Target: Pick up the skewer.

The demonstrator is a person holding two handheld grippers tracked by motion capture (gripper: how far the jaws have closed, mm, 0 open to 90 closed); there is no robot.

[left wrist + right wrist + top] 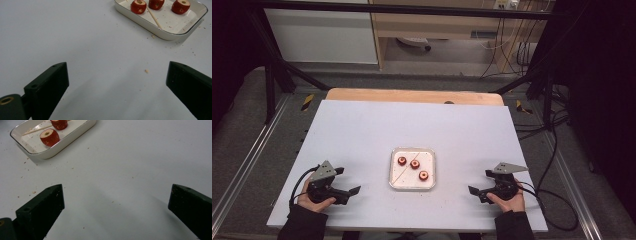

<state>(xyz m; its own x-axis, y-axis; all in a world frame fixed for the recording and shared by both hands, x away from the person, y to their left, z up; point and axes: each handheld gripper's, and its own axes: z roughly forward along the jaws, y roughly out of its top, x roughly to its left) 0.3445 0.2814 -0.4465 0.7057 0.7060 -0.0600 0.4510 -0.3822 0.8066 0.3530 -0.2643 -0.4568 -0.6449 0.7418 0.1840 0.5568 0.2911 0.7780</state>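
Both tongs stand wide open with nothing between their jaws: the left gripper (346, 181) and the right gripper (480, 181) rest low on the white table (362, 135), well apart from the white tray (393, 170) midway between them. By my reading the work has not begun, since the three red fruit pieces (415, 164) and the thin wooden skewer (153, 18) lie untouched in the tray, so all is left. No brand, label or writing can be read anywhere.
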